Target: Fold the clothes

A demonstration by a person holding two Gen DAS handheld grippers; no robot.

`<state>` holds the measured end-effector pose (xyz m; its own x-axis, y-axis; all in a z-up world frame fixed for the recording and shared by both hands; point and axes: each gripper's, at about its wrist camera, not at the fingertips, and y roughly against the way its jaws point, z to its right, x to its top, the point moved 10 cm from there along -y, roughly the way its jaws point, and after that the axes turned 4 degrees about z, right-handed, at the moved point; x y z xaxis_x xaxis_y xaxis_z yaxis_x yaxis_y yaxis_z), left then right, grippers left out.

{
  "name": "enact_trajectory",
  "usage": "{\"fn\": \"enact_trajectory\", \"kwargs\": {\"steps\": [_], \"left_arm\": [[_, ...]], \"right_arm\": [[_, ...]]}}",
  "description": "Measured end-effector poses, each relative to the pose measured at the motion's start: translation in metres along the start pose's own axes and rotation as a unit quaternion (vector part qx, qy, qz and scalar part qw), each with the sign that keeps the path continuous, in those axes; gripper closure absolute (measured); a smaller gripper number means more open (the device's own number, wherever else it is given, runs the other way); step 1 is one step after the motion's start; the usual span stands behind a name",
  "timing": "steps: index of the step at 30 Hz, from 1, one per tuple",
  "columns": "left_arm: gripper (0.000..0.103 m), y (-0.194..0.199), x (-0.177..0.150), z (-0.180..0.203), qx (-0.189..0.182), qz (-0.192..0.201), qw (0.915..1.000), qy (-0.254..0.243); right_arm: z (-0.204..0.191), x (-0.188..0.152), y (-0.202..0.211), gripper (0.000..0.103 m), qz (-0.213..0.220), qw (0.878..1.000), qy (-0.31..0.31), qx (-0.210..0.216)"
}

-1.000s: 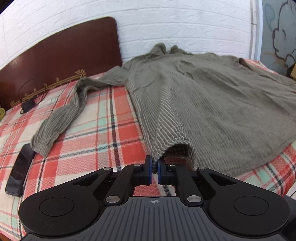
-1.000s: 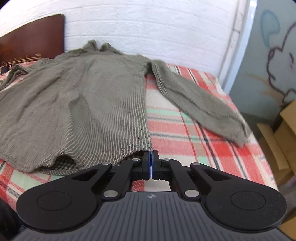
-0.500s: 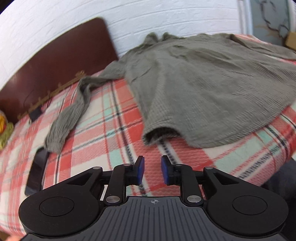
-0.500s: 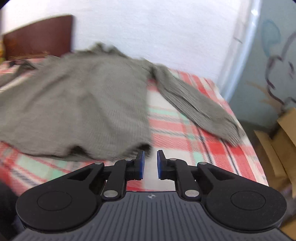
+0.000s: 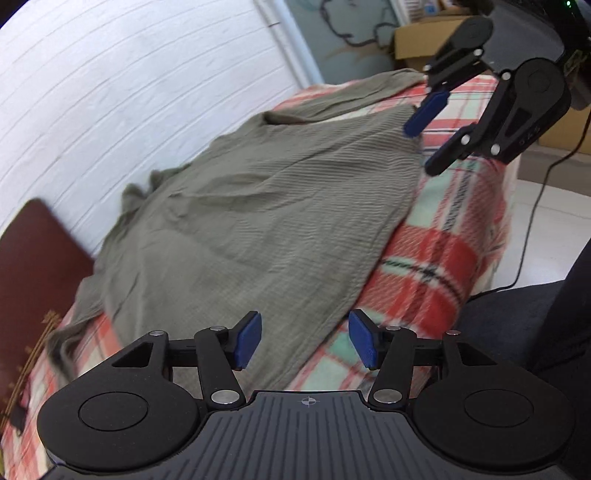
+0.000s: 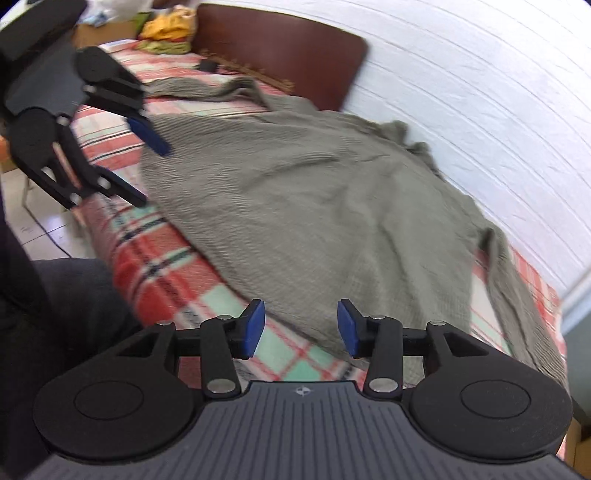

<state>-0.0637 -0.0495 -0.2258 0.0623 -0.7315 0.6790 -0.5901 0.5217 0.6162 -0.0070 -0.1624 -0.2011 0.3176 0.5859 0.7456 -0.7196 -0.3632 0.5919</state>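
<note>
An olive-grey long-sleeved shirt lies spread flat on the plaid bed cover, its hem near the bed's front edge. My left gripper hovers over the hem's left end with its jaws opening and its blue pads clear of the cloth. It also shows in the right wrist view as the left gripper. My right gripper hovers by the hem's right end, jaws opening, nothing pressed between them. The left wrist view shows this right gripper at the shirt's far corner.
A dark wooden headboard stands against the white brick wall. Cardboard boxes and a floor cable lie past the bed's end. A person's dark trouser leg is at the bed's front edge. Yellow and green clothes are piled beyond the headboard.
Both grippers were shut at the shirt's hem. Their jaws have opened, the hem has dropped onto the bed, and both have rolled and pulled apart, each now seeing the other.
</note>
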Motion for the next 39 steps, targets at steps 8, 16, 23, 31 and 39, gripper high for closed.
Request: {"fn": "enact_trajectory", "kwargs": {"steps": [8,16,23,31,39], "left_arm": [[0.047,-0.022,0.01,0.003,-0.015,0.004,0.9996,0.026],[0.103,-0.007,0.03,-0.017,-0.051,0.025,0.9907,0.124],[0.103,0.016,0.047,-0.016,-0.101,0.067,0.9787,0.166],[0.1,-0.011,0.015,0.008,-0.12,0.005,0.9741,0.192],[0.052,0.031,-0.006,-0.02,-0.048,0.004,0.9837,0.173]], "right_arm": [[-0.005,0.011,-0.017,0.101,-0.004,0.998,-0.05,0.04],[0.015,0.05,0.021,0.101,0.067,0.993,-0.087,0.041],[0.016,0.058,0.043,0.101,0.085,0.993,-0.074,0.048],[-0.024,0.015,-0.004,0.101,-0.007,0.993,-0.057,0.099],[-0.03,0.009,0.007,0.099,-0.027,0.991,-0.034,0.123]]}}
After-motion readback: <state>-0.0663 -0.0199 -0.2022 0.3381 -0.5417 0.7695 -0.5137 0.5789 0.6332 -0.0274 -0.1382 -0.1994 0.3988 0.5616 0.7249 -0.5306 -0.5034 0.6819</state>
